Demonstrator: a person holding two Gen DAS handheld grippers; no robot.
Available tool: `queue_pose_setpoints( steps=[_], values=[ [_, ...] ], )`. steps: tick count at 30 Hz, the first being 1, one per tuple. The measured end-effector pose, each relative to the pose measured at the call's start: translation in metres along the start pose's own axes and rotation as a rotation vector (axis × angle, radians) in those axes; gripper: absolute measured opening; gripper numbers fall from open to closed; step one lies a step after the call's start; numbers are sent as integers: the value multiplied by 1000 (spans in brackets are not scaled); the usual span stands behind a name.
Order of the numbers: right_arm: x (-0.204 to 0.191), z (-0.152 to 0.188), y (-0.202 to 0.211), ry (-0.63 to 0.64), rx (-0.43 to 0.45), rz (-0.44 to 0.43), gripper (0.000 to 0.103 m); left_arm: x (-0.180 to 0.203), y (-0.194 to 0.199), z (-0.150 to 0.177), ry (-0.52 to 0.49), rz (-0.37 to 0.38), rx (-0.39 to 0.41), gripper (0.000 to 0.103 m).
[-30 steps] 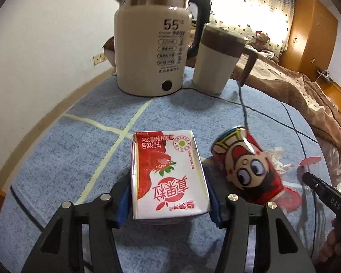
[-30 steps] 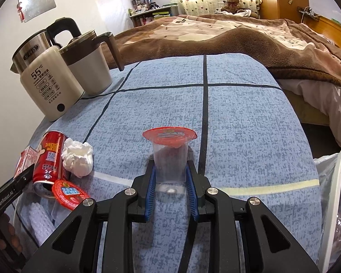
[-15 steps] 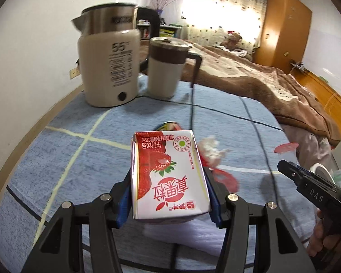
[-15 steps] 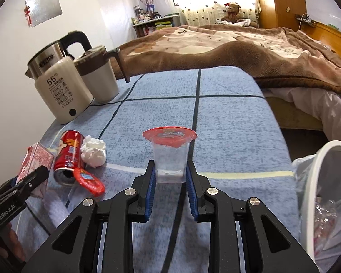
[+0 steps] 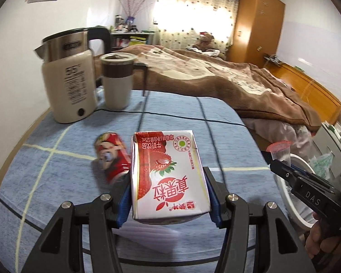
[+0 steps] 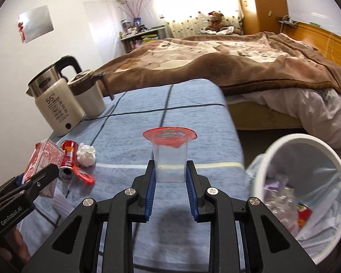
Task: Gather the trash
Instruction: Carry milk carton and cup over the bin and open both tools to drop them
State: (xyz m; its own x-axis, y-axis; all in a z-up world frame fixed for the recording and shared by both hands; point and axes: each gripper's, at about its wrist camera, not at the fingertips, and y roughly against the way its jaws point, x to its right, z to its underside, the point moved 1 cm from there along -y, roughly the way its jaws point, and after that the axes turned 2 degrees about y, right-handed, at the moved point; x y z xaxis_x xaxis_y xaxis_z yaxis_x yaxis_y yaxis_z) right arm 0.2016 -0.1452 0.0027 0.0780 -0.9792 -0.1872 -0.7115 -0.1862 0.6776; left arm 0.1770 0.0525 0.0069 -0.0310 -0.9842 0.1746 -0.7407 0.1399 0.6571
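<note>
Left gripper jaws clamp the white-and-red strawberry milk carton; right gripper jaws pinch a clear plastic cup with red foil lid. Both are held above the blue cloth tabletop. White lined bin sits off the tabletop's right edge.

Risks: thin cup could slip or crush; carton could miss the rim.

I hold my left gripper tilted downward with its blue pads clamped on both sides of a strawberry milk carton, while my right gripper, angled down likewise, pinches a clear jelly cup upright between its fingers.
</note>
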Motion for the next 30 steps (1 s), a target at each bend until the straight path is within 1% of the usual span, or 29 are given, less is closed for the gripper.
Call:
queue_pose_setpoints(
  steps=[5, 8, 10, 14, 22, 30],
  values=[
    [26, 4, 15, -23, 9, 33, 26, 32, -8, 2, -44, 51, -11, 57],
    [42, 7, 25, -46, 19, 53, 26, 53, -11, 5, -60, 99, -24, 57],
    [55, 9, 30, -64, 24, 65, 26, 70, -12, 8, -93, 102, -22, 58],
    [79, 13, 39, -100, 29, 96, 26, 99, -18, 12, -132, 152, -45, 57],
    [126, 24, 54, -160, 29, 148, 26, 145, -27, 20, -194, 187, -66, 58],
    [165, 35, 65, -204, 17, 205, 26, 194, -36, 29, -238, 258, -101, 58]
  ],
)
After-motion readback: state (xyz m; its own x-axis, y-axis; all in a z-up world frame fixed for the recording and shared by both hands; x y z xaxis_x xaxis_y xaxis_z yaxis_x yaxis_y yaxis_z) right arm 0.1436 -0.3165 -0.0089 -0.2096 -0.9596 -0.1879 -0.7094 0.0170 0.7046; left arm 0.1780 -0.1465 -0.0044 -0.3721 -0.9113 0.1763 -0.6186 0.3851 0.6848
